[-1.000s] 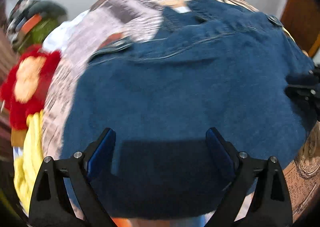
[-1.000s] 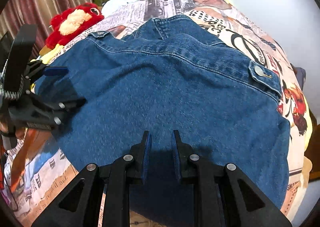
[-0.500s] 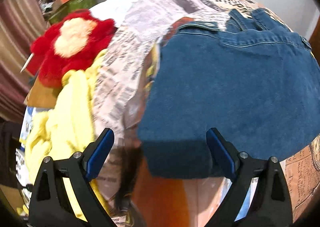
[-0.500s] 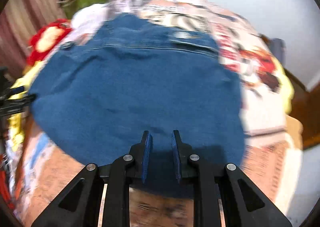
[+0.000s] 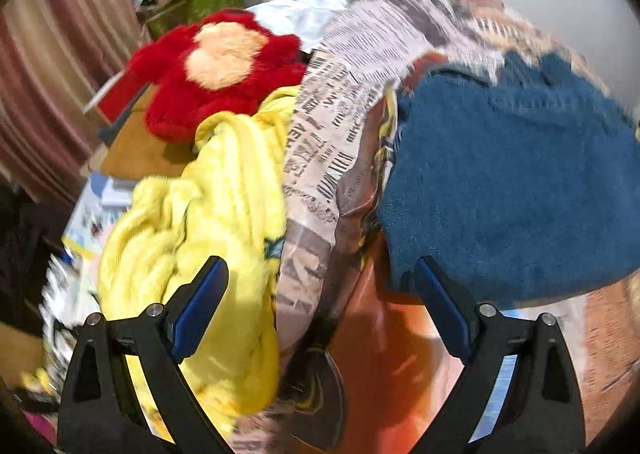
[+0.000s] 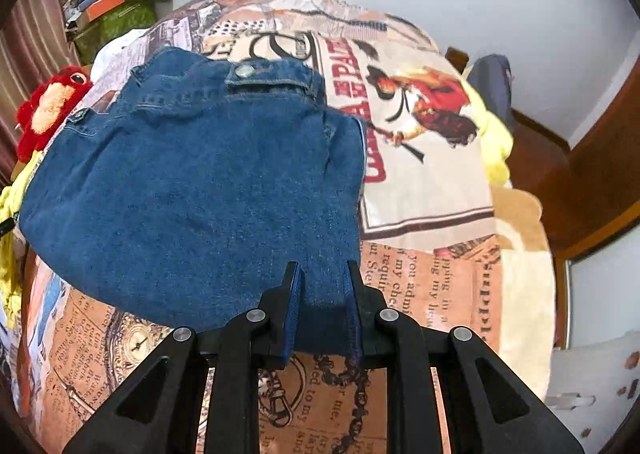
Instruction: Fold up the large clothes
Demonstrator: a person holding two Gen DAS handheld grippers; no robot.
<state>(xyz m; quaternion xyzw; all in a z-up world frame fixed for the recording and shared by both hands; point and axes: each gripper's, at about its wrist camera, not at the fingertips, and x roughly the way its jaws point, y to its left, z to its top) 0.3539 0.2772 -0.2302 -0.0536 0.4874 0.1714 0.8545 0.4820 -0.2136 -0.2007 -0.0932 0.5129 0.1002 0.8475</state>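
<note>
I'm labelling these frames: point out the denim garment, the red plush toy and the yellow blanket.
denim garment [image 6: 192, 198], right wrist view, middle of the top layer.
red plush toy [image 5: 224, 66], left wrist view, its pale face.
yellow blanket [image 5: 208, 222], left wrist view, bunched middle.

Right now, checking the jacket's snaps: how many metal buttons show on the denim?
2: one button on the top flap of the denim jacket, another button on the left tab. Others may be folded under.

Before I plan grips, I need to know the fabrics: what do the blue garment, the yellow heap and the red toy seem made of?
Blue garment: likely denim, matte, with a woven grain, stitched seams and a metal snap.
Yellow heap: apparently soft fleece or terry; fuzzy, but blurred.
Red toy: plush, shaggy pile with a tan patch.
</note>
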